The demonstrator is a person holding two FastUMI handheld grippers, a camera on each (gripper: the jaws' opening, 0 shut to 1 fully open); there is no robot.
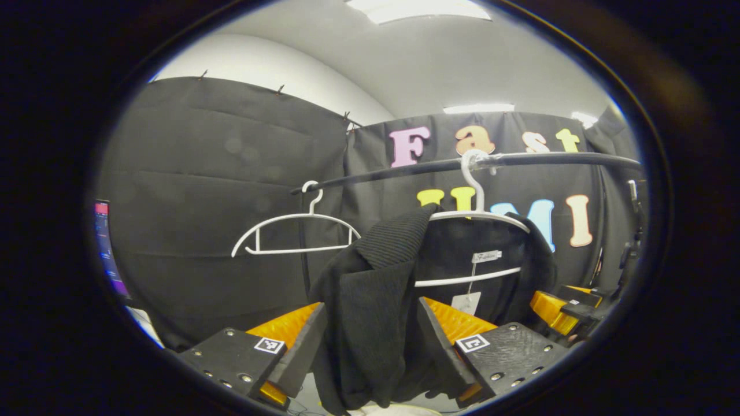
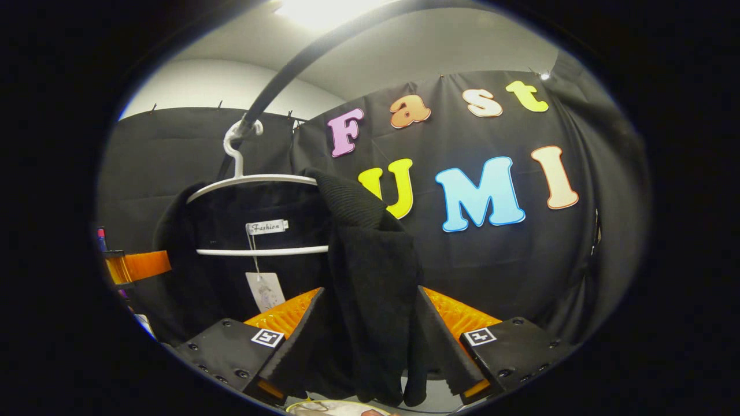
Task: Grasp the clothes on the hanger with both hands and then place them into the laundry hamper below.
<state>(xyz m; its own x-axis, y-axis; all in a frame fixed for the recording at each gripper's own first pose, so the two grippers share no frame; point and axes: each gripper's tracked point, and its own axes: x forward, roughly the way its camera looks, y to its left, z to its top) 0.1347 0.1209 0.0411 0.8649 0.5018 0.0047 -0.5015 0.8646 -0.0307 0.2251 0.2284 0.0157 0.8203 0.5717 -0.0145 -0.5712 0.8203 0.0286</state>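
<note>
Grasping is the step in hand: the left gripper [image 1: 370,346] and the right gripper [image 2: 370,346] each have their fingers closed part-way on a shoulder of the black garment [image 1: 370,300], which hangs on the right-hand hanger [image 1: 480,216] on the rail [image 1: 451,164]. Next comes lifting it clear of the hanger, then lowering. Both grippers point level toward the far wall; the hamper is probably the pale rim [image 2: 324,407] below
</note>
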